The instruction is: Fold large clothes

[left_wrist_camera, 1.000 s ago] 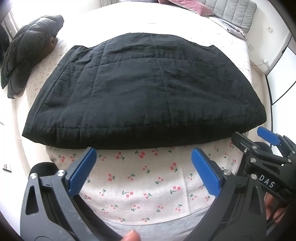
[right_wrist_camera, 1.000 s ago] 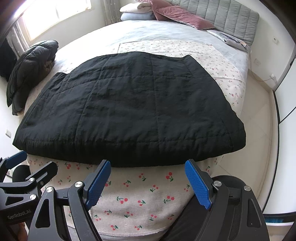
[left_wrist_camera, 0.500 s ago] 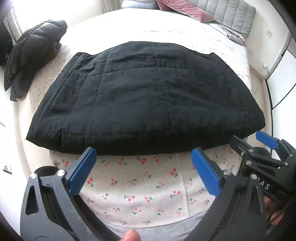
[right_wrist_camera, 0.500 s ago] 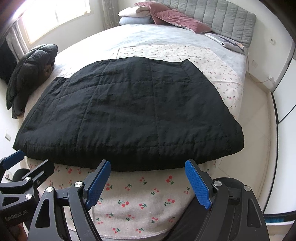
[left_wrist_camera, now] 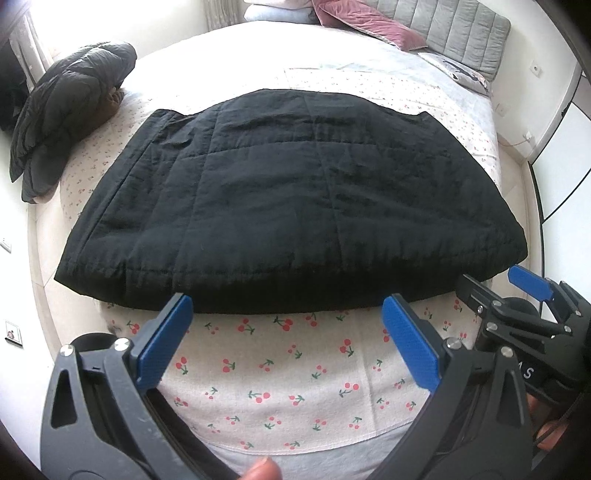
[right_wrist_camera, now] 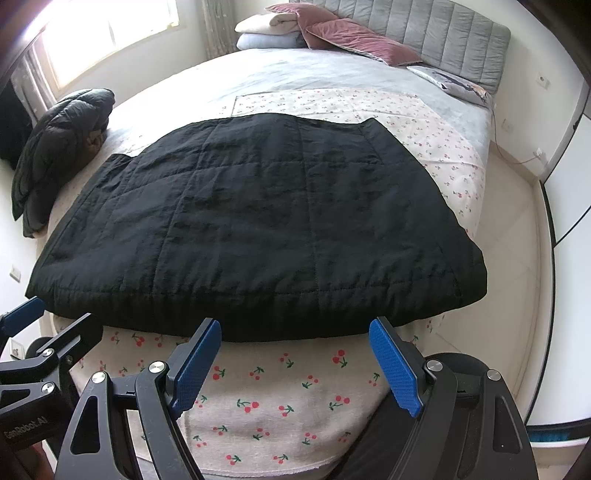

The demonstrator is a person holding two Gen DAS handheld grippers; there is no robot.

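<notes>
A large black quilted garment (left_wrist_camera: 288, 206) (right_wrist_camera: 255, 229) lies folded flat on a cherry-print cloth (left_wrist_camera: 288, 373) (right_wrist_camera: 273, 402) at the foot of the bed. My left gripper (left_wrist_camera: 288, 310) hangs open just in front of the garment's near folded edge, its blue pads empty. My right gripper (right_wrist_camera: 295, 334) is open too, level with the same near edge toward the garment's right half. Neither gripper touches the fabric. In the left wrist view the right gripper's blue fingertip (left_wrist_camera: 530, 282) shows at the right; in the right wrist view the left gripper's fingertip (right_wrist_camera: 26, 312) shows at the left.
A dark puffer jacket (left_wrist_camera: 70, 110) (right_wrist_camera: 59, 147) is heaped at the bed's left edge. Pillows (right_wrist_camera: 332, 33) and a grey padded headboard (right_wrist_camera: 436, 37) stand at the far end. Pale floor (right_wrist_camera: 517, 258) and white cabinet doors (right_wrist_camera: 569, 192) run along the right.
Both views have tipped slightly upward, showing more of the headboard and pillows. The garment lies as before and both grippers stay open.
</notes>
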